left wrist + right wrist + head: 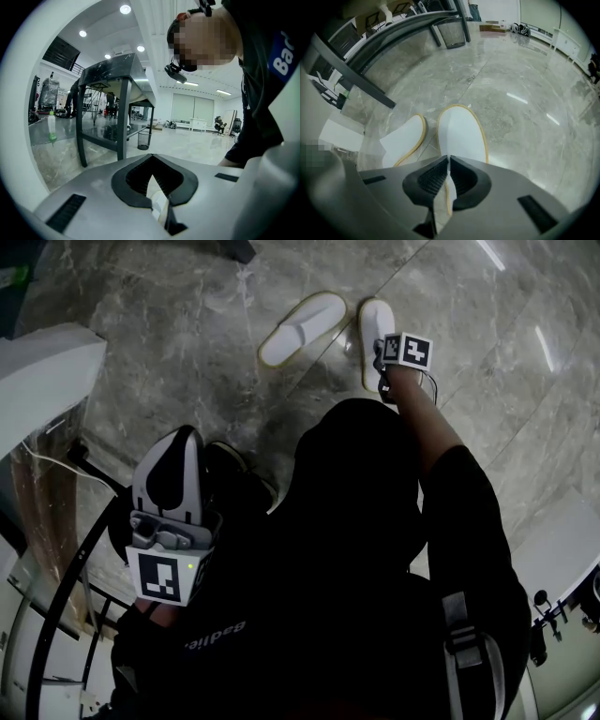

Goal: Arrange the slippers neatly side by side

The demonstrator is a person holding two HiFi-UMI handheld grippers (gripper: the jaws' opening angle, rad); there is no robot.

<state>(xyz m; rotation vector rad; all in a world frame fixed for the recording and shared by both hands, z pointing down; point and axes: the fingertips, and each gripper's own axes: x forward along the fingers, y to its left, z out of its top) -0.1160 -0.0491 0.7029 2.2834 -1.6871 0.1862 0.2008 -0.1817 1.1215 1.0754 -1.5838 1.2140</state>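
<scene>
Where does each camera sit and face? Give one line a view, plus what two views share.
Head view: on the head, facing steeply down at the marble floor; torso, right arm, left gripper, right gripper show.
Left gripper view: on that gripper, facing across the room at a dark table; torso shows.
Right gripper view: on that gripper, facing down at the gripped slipper and second slipper; jaws only.
Shared: head and right gripper views, both slippers.

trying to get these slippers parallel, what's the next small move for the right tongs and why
Probably ease the right tongs open: they are shut on the near edge of the right slipper, which looks flat and straight. The left slipper is the skewed one, its near end splayed away.
</scene>
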